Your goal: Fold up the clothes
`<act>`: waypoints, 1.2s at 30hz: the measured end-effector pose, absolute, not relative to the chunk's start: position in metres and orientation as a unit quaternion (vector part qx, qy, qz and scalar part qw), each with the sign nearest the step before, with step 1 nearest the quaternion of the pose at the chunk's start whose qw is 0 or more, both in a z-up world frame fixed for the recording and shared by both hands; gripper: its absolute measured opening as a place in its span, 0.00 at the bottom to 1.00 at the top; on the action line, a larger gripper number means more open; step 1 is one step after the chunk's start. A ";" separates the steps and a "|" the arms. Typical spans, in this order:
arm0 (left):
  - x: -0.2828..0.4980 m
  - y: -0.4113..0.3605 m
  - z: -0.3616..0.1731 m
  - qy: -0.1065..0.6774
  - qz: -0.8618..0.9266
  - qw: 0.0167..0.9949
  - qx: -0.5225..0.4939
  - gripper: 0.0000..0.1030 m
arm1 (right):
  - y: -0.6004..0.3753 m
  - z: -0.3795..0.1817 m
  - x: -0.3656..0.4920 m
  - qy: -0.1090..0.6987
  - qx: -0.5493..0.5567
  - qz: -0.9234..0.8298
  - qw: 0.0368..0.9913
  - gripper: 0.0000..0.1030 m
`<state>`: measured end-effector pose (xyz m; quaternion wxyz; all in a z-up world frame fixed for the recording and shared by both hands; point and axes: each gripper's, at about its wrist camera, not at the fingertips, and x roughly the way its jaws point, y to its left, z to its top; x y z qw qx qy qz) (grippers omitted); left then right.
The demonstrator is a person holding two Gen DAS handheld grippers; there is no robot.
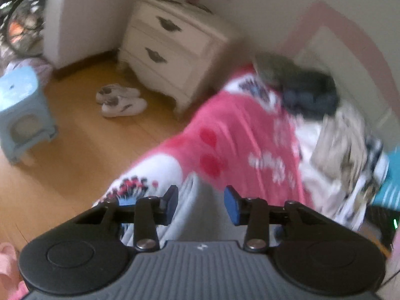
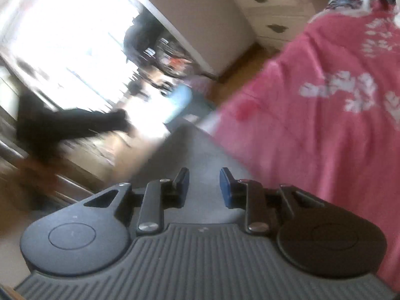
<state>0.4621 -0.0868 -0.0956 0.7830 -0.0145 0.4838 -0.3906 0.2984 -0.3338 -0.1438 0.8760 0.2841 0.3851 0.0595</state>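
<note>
Left claw (image 1: 201, 203) and right claw (image 2: 203, 187) are both hanging released, nothing between the pads, over a soft grey garment (image 1: 190, 200) at the bed's edge. It's looking light and floppy, so I'm guessing pinching a hem corner works best.

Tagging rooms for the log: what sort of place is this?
Most likely a home bedroom: a cream two-drawer wooden nightstand, a bed under a pink floral blanket piled with clothes, and white sneakers on the wood floor.

You're over a soft pink cloth bedspread (image 1: 232, 125) with a matt nap. Far left, the floor (image 1: 75, 145) looks like smooth varnished wood. The nightstand (image 1: 175, 50) is cream-painted, its handles dull metal.
</note>
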 end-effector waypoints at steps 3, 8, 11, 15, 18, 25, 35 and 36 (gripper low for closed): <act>0.448 -0.084 -0.108 0.480 -0.393 0.785 -0.012 0.34 | -0.345 -0.153 0.296 0.386 0.258 -0.011 0.885 0.17; 0.424 -0.066 -0.099 0.450 -0.418 0.788 -0.035 0.33 | -0.347 -0.119 0.268 0.328 0.285 0.029 0.900 0.19; 0.405 -0.058 -0.096 0.448 -0.430 0.783 -0.023 0.34 | -0.315 -0.113 0.261 0.345 0.271 0.116 0.891 0.19; 0.381 -0.041 -0.100 0.454 -0.411 0.791 -0.005 0.33 | -0.294 -0.143 0.266 0.410 0.259 0.096 0.869 0.12; 0.369 -0.019 -0.103 0.456 -0.394 0.798 -0.022 0.33 | -0.314 -0.160 0.262 0.413 0.336 0.054 0.845 0.01; 0.350 0.015 -0.115 0.463 -0.364 0.807 -0.039 0.33 | -0.269 -0.119 0.241 0.390 0.331 0.144 0.847 0.07; 0.380 0.040 -0.157 0.461 -0.286 0.835 -0.091 0.18 | -0.243 -0.159 0.249 0.487 0.333 0.105 0.801 0.05; 0.381 0.040 -0.158 0.461 -0.286 0.835 -0.093 0.18 | -0.239 -0.148 0.247 0.479 0.322 0.123 0.807 0.06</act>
